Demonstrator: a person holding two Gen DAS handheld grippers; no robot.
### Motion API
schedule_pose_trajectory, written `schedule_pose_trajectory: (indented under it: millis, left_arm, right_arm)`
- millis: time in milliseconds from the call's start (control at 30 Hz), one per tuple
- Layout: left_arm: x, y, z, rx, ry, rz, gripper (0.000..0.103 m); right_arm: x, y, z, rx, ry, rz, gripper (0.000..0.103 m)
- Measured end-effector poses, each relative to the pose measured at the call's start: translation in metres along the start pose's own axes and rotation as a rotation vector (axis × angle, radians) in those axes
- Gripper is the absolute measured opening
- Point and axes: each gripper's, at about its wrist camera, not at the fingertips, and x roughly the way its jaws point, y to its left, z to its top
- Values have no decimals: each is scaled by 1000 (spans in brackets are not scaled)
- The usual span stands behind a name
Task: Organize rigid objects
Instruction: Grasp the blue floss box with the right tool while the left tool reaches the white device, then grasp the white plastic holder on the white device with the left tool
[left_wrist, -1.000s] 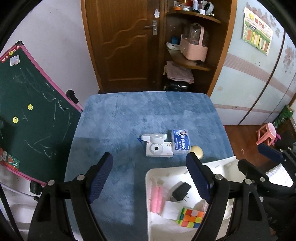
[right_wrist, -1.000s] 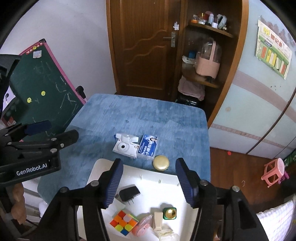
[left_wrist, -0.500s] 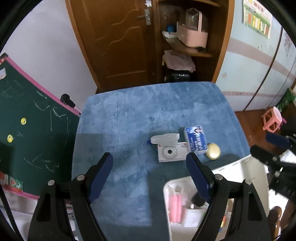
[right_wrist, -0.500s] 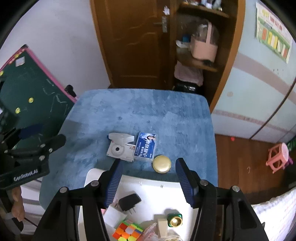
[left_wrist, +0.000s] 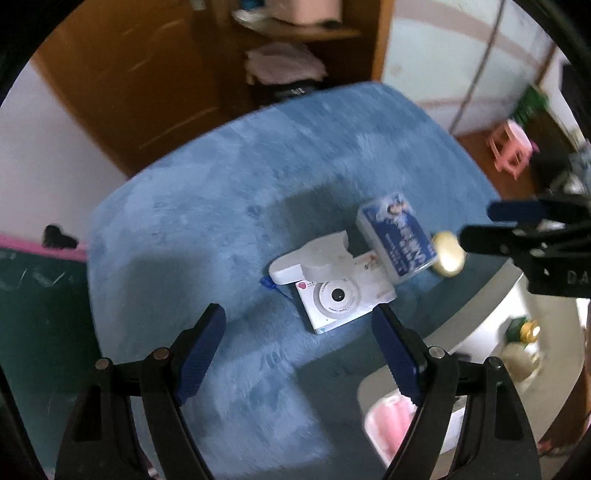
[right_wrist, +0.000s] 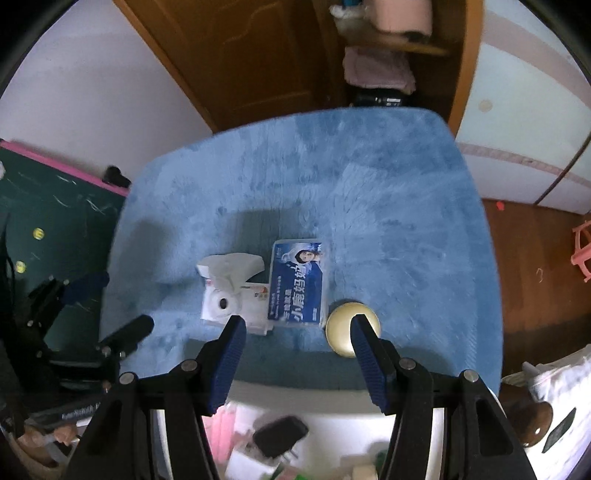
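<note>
On the blue cloth lie a white toy camera (left_wrist: 341, 297) (right_wrist: 231, 295) with a white dispenser (left_wrist: 314, 258) on its top edge, a blue-labelled box (left_wrist: 399, 236) (right_wrist: 297, 282) and a round gold tin (left_wrist: 448, 253) (right_wrist: 345, 328). My left gripper (left_wrist: 299, 328) is open and empty, just short of the camera. My right gripper (right_wrist: 297, 332) is open and empty, just short of the blue box, its right finger over the gold tin. A white tray (right_wrist: 332, 404) (left_wrist: 484, 325) near me holds a black plug (right_wrist: 280, 437), pink sticks (left_wrist: 391, 417) and a green bottle (left_wrist: 522, 328).
The blue-covered table (right_wrist: 369, 177) has a green chalkboard (right_wrist: 55, 206) at its left edge. A wooden door and shelf stand behind (right_wrist: 388, 66). A pink stool (left_wrist: 511, 149) stands on the floor to the right.
Both grippers have moved forward and down towards the camera, box and tin. The tray has slid to the bottom of both views. Both stay open.
</note>
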Motion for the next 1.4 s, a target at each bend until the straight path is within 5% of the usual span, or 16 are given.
schedule_pose_trajectory:
  millis: [533,733,1400]
  left_arm:
    - [55,20,17,59,83,-49,84]
    - [63,13,20,98,94,-64,84]
    - [92,-20,46,273,141,-88,84]
  right_arm:
    - [90,15,28,32,98,-119,63]
    - [109,2,28,95,154,-58,63]
    - [92,-17,29,151,138,-5,63]
